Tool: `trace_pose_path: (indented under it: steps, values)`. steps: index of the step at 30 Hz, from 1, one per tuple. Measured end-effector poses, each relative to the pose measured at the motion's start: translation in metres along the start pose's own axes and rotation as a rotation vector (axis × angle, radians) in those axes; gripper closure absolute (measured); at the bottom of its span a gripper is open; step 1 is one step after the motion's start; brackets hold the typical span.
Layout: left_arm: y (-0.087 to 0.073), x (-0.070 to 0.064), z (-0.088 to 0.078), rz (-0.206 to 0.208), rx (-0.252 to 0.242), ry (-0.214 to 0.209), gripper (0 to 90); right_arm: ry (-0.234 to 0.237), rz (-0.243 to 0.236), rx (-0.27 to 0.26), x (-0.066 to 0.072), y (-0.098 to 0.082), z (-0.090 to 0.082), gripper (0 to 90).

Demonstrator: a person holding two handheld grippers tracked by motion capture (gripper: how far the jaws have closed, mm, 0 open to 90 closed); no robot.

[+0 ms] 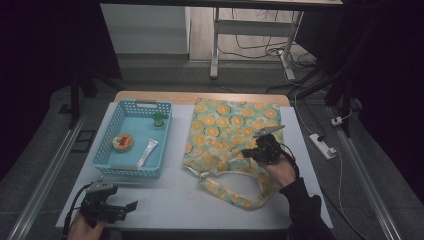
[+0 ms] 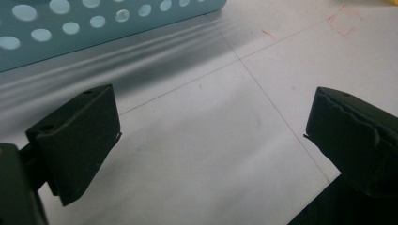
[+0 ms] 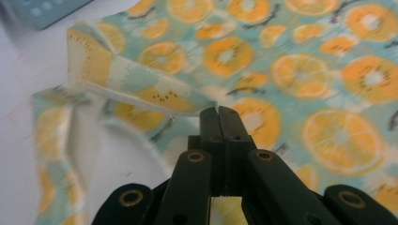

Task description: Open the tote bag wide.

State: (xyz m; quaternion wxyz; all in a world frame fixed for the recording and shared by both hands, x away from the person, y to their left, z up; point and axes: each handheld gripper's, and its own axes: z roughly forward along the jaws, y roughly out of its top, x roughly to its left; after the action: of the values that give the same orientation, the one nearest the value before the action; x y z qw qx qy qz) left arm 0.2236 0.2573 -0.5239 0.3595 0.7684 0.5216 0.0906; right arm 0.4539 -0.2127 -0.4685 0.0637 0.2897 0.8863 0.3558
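Fabric gathered in our right gripper (image 3: 219,112) tells us the step: its jaws are pressed together on the upper edge of the tote bag (image 1: 230,135), lifting that layer to open the mouth. The bag, printed with orange slices on pale green, lies flat on the white table (image 1: 170,200) to the right of the blue basket (image 1: 107,165), handles trailing toward us. Our left gripper (image 1: 131,205) rests near the front edge, jaws wide and empty. Next, we judge, the opening needs holding up while the left fetches something from the basket.
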Motion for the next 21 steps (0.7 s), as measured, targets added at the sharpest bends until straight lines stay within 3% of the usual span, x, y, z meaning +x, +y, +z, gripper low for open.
trace_pose_path:
  steps: [12, 21]
  values:
    - [0.0, 0.0, 0.0, 0.014, 0.001, -0.018, 3.8, -0.055, 0.025, -0.039, -0.035, 0.025, 0.017, 90.0]
    - [0.0, 0.001, 0.0, 0.005, -0.001, -0.019, 3.8, -0.081, 0.036, -0.055, -0.051, 0.037, 0.025, 90.0]
